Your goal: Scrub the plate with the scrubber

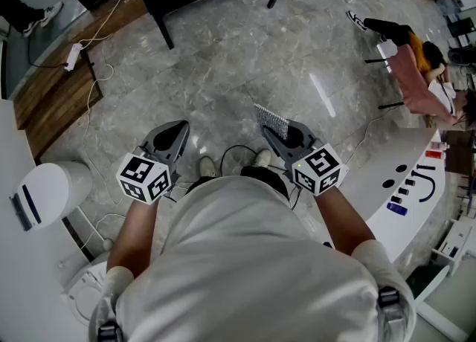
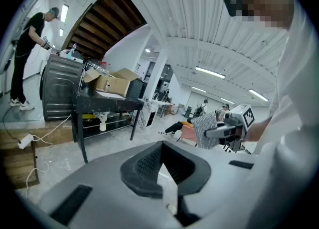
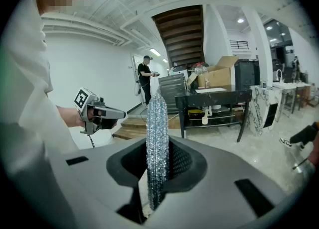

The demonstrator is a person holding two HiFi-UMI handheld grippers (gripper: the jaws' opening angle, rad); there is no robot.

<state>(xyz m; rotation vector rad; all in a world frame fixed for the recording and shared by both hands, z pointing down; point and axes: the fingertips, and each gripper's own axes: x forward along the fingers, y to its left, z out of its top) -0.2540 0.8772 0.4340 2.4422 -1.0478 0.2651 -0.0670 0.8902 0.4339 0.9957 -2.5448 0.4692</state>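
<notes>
Closest to the lens is my own white shirt (image 1: 253, 259), filling the bottom of the head view, with both forearms reaching out from under it. And there's the scrubber (image 3: 157, 123): one piece of silvery mesh, standing on edge. My right gripper (image 1: 279, 131) is clamped on its lower part, so most of the mesh sticks out past the tips. That's deliberate, I'd say, leaving plenty of free scrubbing surface. My left gripper (image 2: 162, 153) has its jaws pressed together on nothing, probably kept free to steady the plate. No plate shows in any view, though, so I judge the scrubbing hasn't begun; both tools just sit level in front of my waist, well apart, over bare marble floor (image 1: 245, 58).

Counting now: one scrubber, zero plates, two grippers, two marker cubes, one on each handle. Further out there's one black table (image 3: 214, 96) with one open cardboard box (image 3: 217, 76) on it, and one person (image 3: 145, 76) standing beyond.
</notes>
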